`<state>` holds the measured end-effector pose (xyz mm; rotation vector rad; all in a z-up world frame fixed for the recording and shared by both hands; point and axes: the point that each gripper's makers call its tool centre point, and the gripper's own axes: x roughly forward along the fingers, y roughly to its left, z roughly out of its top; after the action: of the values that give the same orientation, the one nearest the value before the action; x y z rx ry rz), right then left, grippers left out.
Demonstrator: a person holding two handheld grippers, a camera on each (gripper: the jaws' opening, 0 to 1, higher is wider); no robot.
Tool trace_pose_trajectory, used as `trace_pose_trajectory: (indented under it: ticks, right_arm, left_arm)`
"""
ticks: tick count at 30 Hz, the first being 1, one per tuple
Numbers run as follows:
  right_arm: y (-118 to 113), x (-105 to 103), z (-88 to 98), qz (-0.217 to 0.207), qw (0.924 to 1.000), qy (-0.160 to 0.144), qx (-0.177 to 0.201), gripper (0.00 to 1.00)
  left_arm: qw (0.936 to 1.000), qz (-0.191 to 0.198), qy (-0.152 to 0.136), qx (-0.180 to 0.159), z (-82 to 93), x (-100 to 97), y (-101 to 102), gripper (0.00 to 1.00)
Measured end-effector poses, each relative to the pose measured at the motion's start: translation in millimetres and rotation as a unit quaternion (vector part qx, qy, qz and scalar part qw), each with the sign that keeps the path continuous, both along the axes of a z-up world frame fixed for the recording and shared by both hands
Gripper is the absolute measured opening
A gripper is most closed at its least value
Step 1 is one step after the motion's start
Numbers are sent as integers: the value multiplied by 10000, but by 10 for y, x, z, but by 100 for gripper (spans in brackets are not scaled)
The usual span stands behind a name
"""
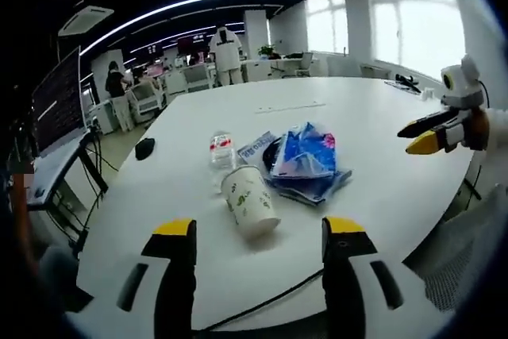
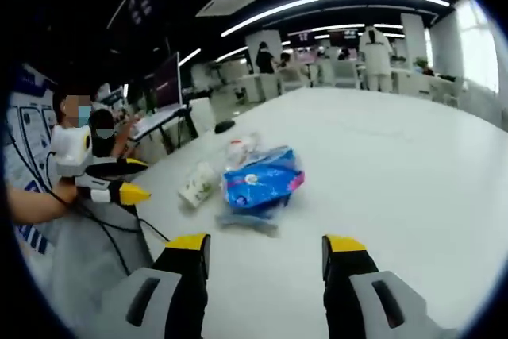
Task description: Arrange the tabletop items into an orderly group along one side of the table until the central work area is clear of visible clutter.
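A white paper cup [image 1: 248, 200] with green print seems to lie on its side on the white table [image 1: 365, 101]. A clear water bottle [image 1: 222, 152] stands just behind it. A blue packet [image 1: 305, 156] rests on flat wrappers to its right. My left gripper [image 1: 259, 228] is open, just short of the cup, with nothing between its jaws. My right gripper [image 1: 419, 136] comes in from the right, above the table edge. In the right gripper view, my right gripper [image 2: 266, 244] is open and well short of the blue packet [image 2: 262, 180], cup [image 2: 194, 186] and bottle [image 2: 242, 148]. The left gripper [image 2: 133, 179] hovers open at the left.
A black mouse [image 1: 144, 148] lies near the table's left edge. Papers [image 1: 290, 106] and small dark items [image 1: 406, 81] sit at the far side. A cable [image 1: 270, 299] runs along the near edge. A monitor [image 1: 55, 101] stands left of the table, and people stand at desks behind.
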<state>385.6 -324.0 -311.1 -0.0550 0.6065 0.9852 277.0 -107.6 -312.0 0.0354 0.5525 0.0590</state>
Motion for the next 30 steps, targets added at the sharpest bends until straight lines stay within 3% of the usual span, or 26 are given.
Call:
trace_pose_trajectory:
  ticks: [10, 15, 21, 26, 30]
  right_arm:
    - [-28, 407, 58, 361, 9992, -103, 109, 53]
    - [65, 610, 132, 499, 9985, -169, 148, 51]
    - [300, 775, 139, 795, 9966, -232, 35, 44]
    - [467, 820, 113, 1078, 9936, -324, -41, 44]
    - [555, 939, 1, 1119, 9932, -294, -152, 42]
  left_arm:
    - [9984, 7, -55, -565, 124, 353, -522, 61]
    - [9950, 53, 1, -996, 27, 512, -704, 59]
    - [9854, 510, 112, -1620, -120, 627, -756, 53]
    - [9849, 575, 98, -1629, -123, 697, -750, 45]
    - [9849, 502, 203, -1642, -169, 779, -829, 45]
